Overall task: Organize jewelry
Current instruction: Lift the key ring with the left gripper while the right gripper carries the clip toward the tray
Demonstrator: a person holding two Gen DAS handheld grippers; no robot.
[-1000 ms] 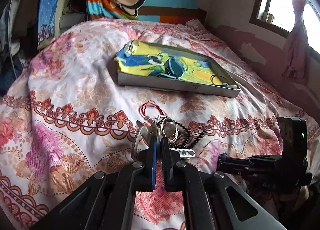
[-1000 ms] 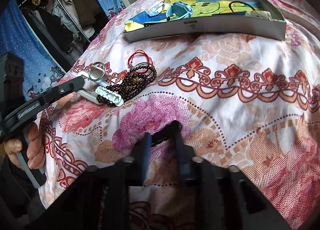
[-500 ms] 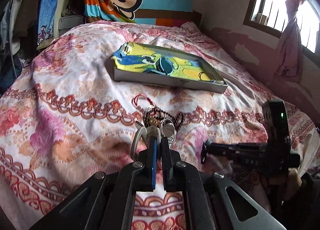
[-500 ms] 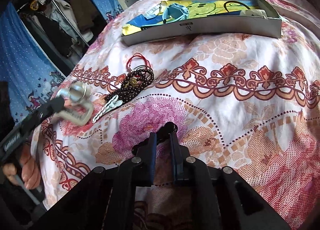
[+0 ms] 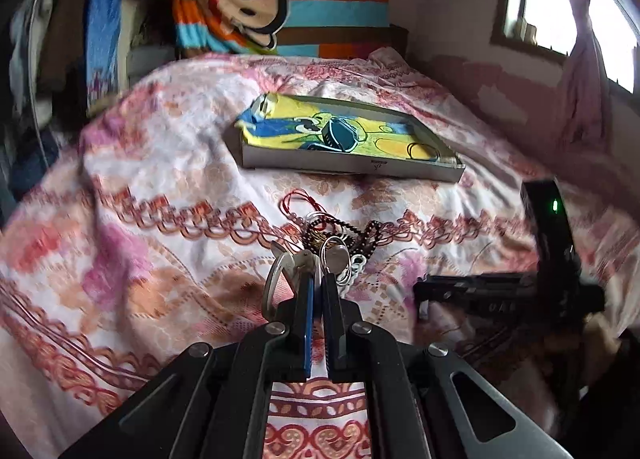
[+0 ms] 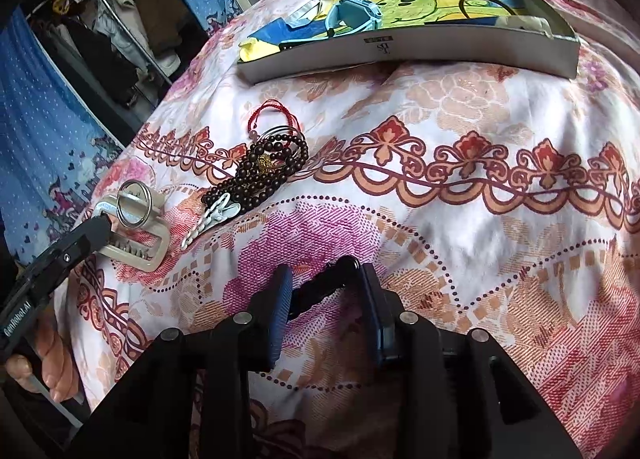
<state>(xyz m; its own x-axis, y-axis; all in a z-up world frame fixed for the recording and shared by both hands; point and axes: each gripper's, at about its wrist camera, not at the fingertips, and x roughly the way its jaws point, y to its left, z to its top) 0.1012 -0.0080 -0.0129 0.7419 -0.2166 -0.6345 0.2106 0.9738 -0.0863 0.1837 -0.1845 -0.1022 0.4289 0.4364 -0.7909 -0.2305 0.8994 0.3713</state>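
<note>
At lower left of the right wrist view, the left gripper (image 6: pixel 106 225) is clamped tight on a beige clip (image 6: pixel 138 247) with steel rings (image 6: pixel 135 204). The box (image 6: pixel 440 49) lies straight ahead at top centre, long side facing the jaws, past the beads (image 6: pixel 260 175). The right gripper (image 6: pixel 326 305) stands part open; its jaws have just been opening around a dark strap they no longer pinch.

On the bedspread (image 6: pixel 460 107), the bead bracelets (image 6: pixel 260 167) lie before the tray (image 6: pixel 400 49) (holding a watch (image 6: pixel 352 15)).
</note>
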